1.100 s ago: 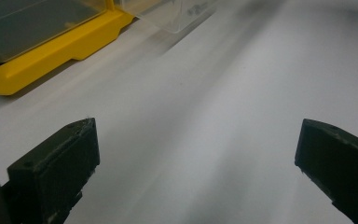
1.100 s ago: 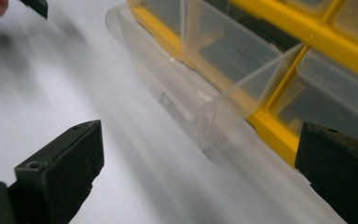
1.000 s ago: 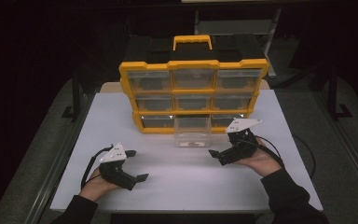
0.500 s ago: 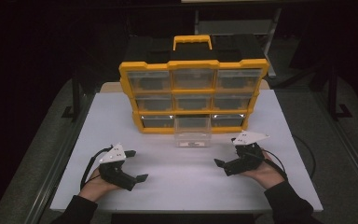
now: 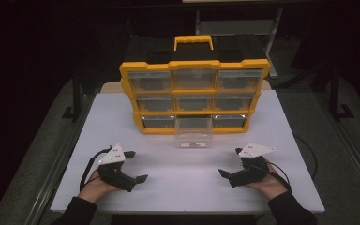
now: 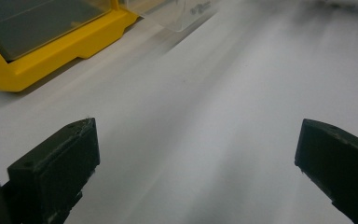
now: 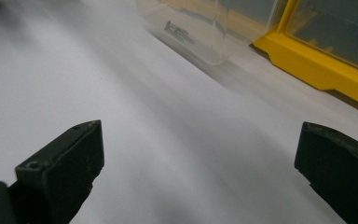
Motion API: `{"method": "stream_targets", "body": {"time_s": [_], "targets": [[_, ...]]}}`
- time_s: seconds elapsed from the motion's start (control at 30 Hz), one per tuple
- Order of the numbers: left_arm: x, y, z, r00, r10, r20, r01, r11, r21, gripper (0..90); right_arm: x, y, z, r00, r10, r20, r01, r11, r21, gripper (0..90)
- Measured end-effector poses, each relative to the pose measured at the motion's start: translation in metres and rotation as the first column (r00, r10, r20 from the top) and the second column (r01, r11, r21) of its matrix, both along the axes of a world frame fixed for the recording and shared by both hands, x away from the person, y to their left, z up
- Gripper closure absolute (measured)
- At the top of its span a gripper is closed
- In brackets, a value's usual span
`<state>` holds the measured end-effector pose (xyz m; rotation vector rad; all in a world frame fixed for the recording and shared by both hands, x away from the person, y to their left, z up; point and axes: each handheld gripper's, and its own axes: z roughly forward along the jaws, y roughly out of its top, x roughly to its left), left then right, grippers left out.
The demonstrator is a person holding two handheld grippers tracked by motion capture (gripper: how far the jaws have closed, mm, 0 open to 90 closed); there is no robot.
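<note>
Jaws wide over bare table (image 6: 205,116); high view alone: pulled-out clear drawer (image 5: 194,132).

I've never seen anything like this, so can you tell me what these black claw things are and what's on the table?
They are tools a person holds, one in each hand. The left hand-held gripper and the right hand-held gripper each have two black jaws, open now and holding nothing. One picture looks down from above. The other two come from small cameras riding on each tool, so you see its jaws from behind. On the white table stands a yellow organizer with nine small drawers. Its clear drawer, bottom middle, is pulled out toward the person.
</note>
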<state>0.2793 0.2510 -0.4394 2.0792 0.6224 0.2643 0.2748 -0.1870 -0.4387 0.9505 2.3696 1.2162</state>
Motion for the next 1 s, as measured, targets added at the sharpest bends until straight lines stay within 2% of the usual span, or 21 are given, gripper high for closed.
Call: {"method": "stream_targets", "body": {"time_s": [0.47, 1.0], "targets": [[-0.003, 0.001, -0.002, 1.0, 0.005, -0.002, -0.005, 1.0, 0.002, 0.0, -0.009, -0.011, -0.005, 0.9992, -0.034, 0.019, 0.034, 0.9994, 0.012, 0.8], [-0.005, 0.0, -0.006, 0.9999, 0.005, -0.011, -0.005, 0.9999, 0.014, 0.0, -0.008, -0.013, -0.004, 0.999, -0.031, 0.031, 0.031, 0.9994, 0.014, 0.7]]}}
